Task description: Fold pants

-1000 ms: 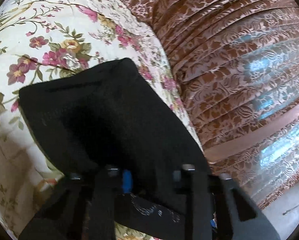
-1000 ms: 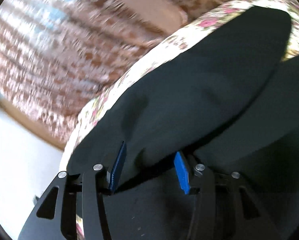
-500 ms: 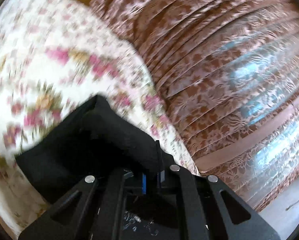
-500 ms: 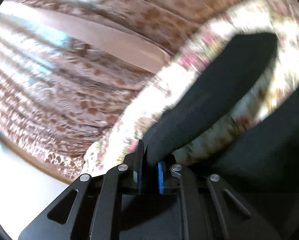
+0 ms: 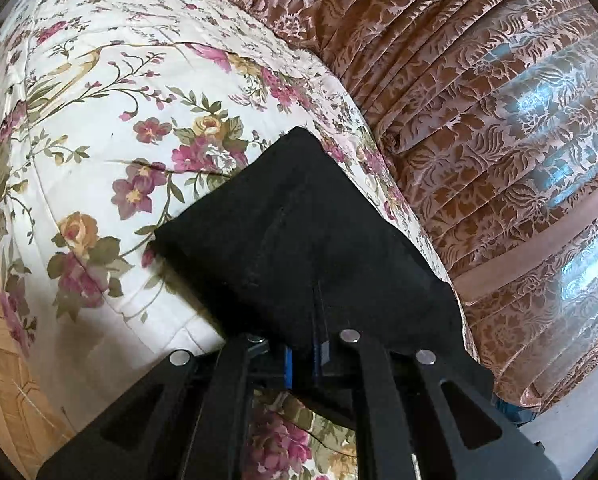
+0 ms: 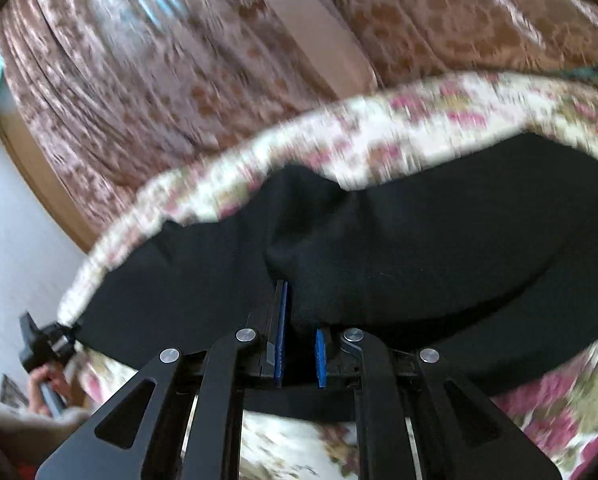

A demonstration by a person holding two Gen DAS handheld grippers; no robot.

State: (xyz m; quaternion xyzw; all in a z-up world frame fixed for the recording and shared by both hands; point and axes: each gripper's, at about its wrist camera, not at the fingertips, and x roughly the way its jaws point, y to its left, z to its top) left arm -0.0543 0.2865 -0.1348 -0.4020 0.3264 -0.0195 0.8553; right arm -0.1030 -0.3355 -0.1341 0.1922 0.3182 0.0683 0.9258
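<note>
Left gripper (image 5: pixel 303 354): blue pads are closing tight on a black edge of the pants (image 5: pixel 307 236), the cloth rising out of the jaws and spreading forward and away from it; the hold is likely there so the edge can be carried over for a fold

Right gripper (image 6: pixel 299 354): blue pads are standing a little apart with a bunched ridge of the pants (image 6: pixel 379 256) pinched between them; grip judged firm, though motion blur is softening the view

Pants, left wrist view: the black panel is lying directly ahead of the fingers, flat on the floral quilt (image 5: pixel 111 128), its far corner pointing toward the bed's edge

Pants, right wrist view: the garment is stretching left and right in a long dark band just beyond the fingertips, draping over the quilt (image 6: pixel 379 136); the person's other hand (image 6: pixel 43 396), at the far left end of the band, is gripping a handle

Brown patterned curtain (image 5: pixel 499 120): hanging beyond the bed, well apart from the pants
</note>
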